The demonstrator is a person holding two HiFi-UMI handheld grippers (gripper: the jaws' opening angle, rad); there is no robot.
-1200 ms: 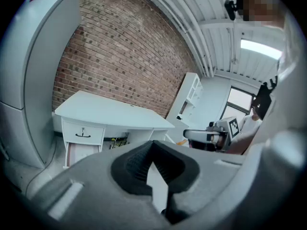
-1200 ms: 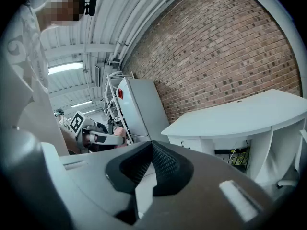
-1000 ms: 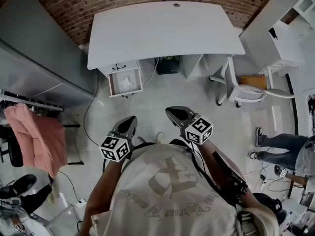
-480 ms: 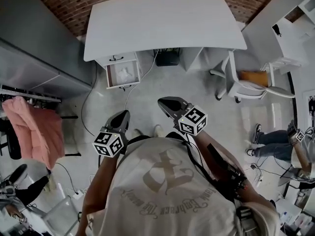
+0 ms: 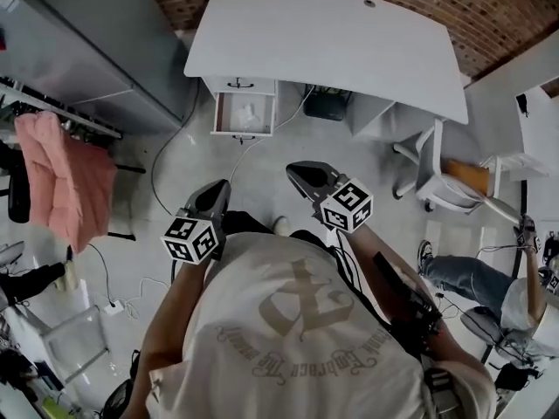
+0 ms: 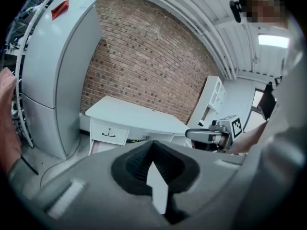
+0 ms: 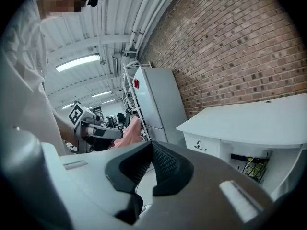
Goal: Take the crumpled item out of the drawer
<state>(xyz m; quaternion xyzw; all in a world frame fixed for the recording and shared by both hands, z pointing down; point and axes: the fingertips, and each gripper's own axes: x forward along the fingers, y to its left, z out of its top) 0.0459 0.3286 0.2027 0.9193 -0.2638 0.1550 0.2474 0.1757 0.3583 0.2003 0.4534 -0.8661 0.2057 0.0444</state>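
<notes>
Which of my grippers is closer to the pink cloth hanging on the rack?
Left. The pink cloth hanging on the rack is off to the left of the left gripper; the right gripper is farther away, on the other side of the left one.

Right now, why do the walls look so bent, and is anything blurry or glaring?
Head view: the wide lens bows the desk edges; light is even, detail sharp. Left gripper view: the brick wall curves, and the left gripper looks soft up close. Right gripper view: the ceiling light glares white, corners go black.
</notes>
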